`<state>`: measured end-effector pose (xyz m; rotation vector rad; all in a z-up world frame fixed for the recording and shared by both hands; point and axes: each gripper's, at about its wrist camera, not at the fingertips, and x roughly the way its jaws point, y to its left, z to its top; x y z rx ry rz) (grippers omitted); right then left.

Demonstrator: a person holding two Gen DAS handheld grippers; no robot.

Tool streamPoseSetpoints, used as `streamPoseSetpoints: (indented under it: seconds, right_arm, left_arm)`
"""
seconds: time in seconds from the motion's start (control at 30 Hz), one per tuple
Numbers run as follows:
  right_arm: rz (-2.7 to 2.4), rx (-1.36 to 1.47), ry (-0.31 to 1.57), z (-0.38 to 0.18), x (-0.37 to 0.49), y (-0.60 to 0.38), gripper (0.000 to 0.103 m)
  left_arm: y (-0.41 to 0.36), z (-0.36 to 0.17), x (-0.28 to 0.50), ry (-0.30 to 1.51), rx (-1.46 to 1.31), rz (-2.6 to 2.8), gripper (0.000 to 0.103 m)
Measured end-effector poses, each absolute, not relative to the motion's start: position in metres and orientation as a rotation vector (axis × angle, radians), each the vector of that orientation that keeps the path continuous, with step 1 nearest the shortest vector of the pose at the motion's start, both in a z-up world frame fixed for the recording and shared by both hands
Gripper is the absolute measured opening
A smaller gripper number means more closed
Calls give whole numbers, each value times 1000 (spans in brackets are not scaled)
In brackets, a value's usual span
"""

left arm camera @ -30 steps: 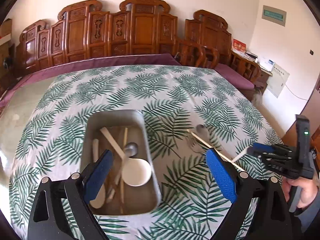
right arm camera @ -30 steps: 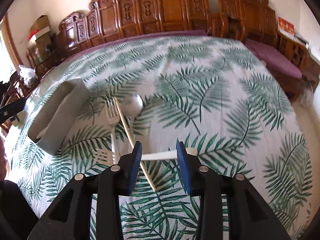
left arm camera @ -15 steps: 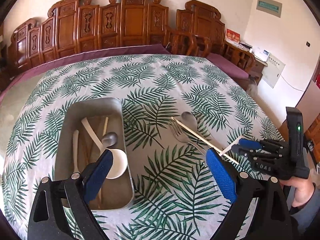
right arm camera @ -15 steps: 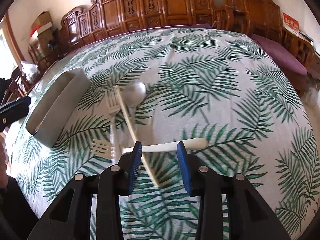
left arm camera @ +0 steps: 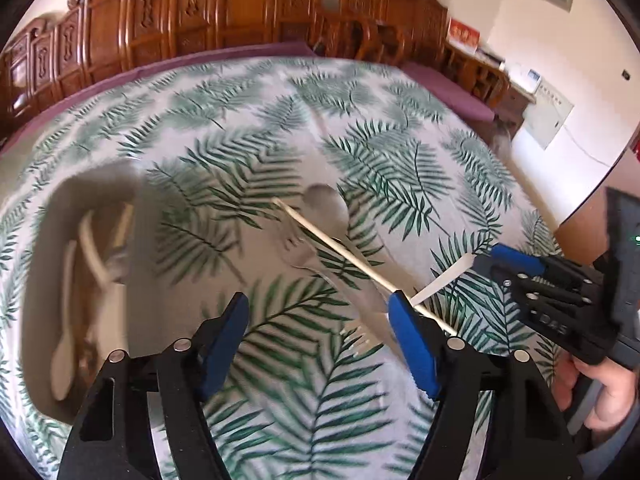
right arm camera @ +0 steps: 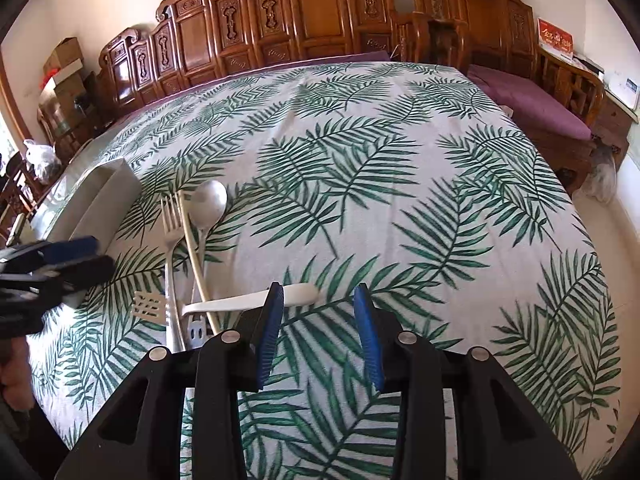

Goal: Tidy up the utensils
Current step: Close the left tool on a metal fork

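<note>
A cream plastic spatula (right arm camera: 240, 302) lies on the leaf-print tablecloth, its slotted head to the left and its handle end between my right gripper's (right arm camera: 318, 312) open jaws. A metal spoon (right arm camera: 208, 206), a metal fork (right arm camera: 171, 236) and a wooden chopstick (right arm camera: 196, 260) lie just beyond it. My left gripper (left arm camera: 320, 324) is open and empty above the cloth, with the chopstick (left arm camera: 344, 252) and spoon (left arm camera: 324, 208) ahead. A metal tray (left arm camera: 48, 216) at the left holds several utensils. The right gripper (left arm camera: 492, 258) shows at the right.
Carved wooden chairs (right arm camera: 312, 12) line the table's far edge. A purple cushioned bench (right arm camera: 532, 100) stands at the right. The tray's outer wall (right arm camera: 104, 200) shows left in the right wrist view, with the left gripper (right arm camera: 60, 256) in front of it.
My left gripper has swung right, away from the tray toward the loose utensils. My right gripper has opened wider, with the spatula handle between its jaws.
</note>
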<state>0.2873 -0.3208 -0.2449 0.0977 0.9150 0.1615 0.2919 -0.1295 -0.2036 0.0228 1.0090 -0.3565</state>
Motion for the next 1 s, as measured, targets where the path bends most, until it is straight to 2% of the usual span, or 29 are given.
streamPoseSetpoints:
  seconds: [0.2, 0.5, 0.57, 0.63, 0.67, 0.83, 1.0]
  right_arm:
    - [172, 100, 903, -242, 288, -324, 39]
    - [193, 134, 882, -236, 289, -325, 39]
    - [196, 137, 879, -235, 288, -324, 39]
    - [197, 137, 881, -235, 288, -323, 39]
    - [199, 136, 880, -235, 288, -323, 39]
    - [217, 135, 874, -234, 287, -320, 39]
    - [262, 142, 860, -231, 287, -313, 39]
  left_arm:
    - [-163, -226, 312, 1090, 88, -313, 50]
    - [-167, -241, 317, 1128, 144, -255, 35]
    - [-164, -241, 316, 1127, 148, -252, 29]
    - [-160, -241, 317, 1129, 141, -252, 16]
    - [-158, -241, 317, 1131, 138, -250, 14]
    - [-144, -239, 317, 1138, 108, -267, 6]
    - [-132, -232, 314, 1116, 90, -271, 6]
